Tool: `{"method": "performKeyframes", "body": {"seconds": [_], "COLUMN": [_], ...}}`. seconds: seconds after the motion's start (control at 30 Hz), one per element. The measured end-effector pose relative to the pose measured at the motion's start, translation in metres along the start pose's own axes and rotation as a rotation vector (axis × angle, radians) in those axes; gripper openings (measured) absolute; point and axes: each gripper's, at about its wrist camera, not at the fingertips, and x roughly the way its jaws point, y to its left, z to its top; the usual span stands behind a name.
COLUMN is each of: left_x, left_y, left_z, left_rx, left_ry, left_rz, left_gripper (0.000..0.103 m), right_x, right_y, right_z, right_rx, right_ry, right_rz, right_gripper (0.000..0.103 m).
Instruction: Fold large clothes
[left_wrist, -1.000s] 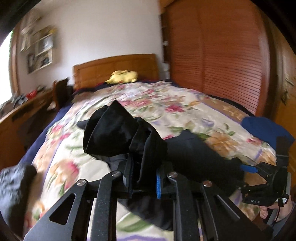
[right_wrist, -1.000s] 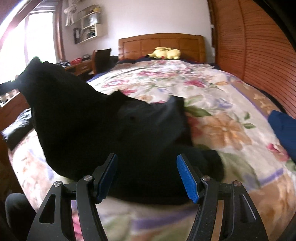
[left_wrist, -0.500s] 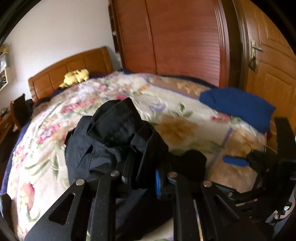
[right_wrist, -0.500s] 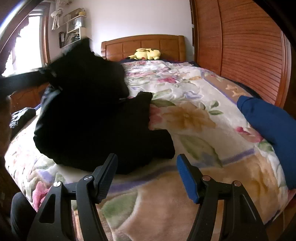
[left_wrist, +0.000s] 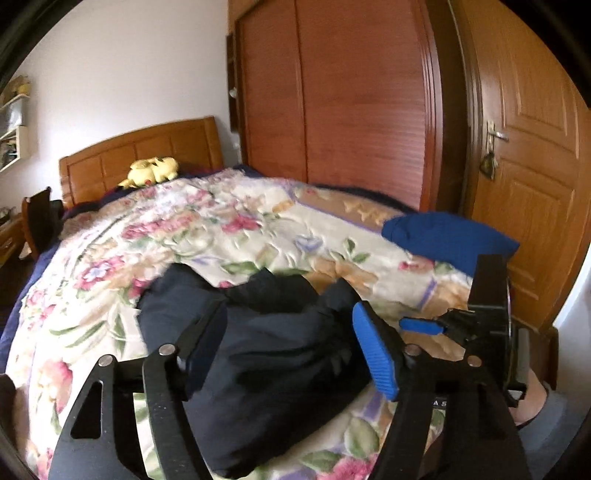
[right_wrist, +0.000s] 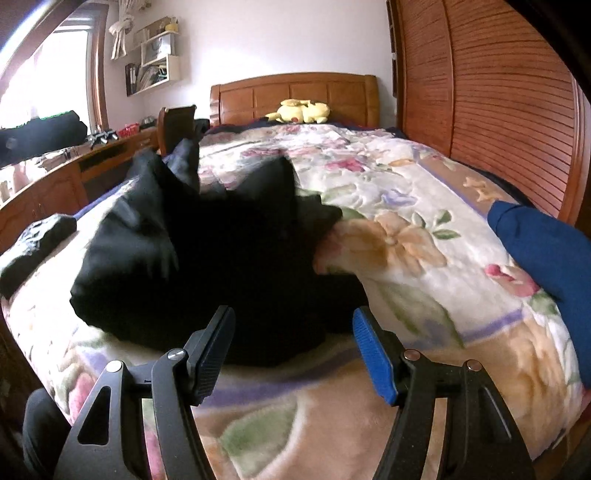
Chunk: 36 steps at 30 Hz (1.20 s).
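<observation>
- My left gripper is spread wide and holds nothing; my right gripper likewise gapes empty.
- Just beyond both, the black garment lies bunched on the floral bedspread, not flat; I judge folding barely begun.
- Farther right, a blue garment waits.
</observation>
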Motion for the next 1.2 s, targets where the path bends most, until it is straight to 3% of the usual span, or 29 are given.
{"method": "performKeyframes", "body": {"seconds": [0.23, 0.6, 0.87, 1.2], "left_x": [-0.024, -0.008, 0.000, 0.007], "left_y": [0.037, 0.088, 0.100, 0.109], "left_z": [-0.026, -0.071, -0.087, -0.097], "left_rx": [-0.013, -0.109, -0.127, -0.135], "left_ry": [-0.045, 0.011, 0.036, 0.054], "left_rz": [0.113, 0.140, 0.147, 0.166], "left_gripper": [0.075, 0.075, 0.075, 0.075], "right_x": [-0.014, -0.036, 0.000, 0.032], "right_y": [-0.001, 0.017, 0.047, 0.049], "right_z": [0.014, 0.046, 0.062, 0.073], "right_rx": [-0.004, -0.036, -0.092, -0.093], "right_ry": [-0.066, -0.151, -0.115, -0.059], "right_rz": [-0.008, -0.010, 0.087, 0.148], "right_gripper": [0.068, 0.068, 0.068, 0.068]}}
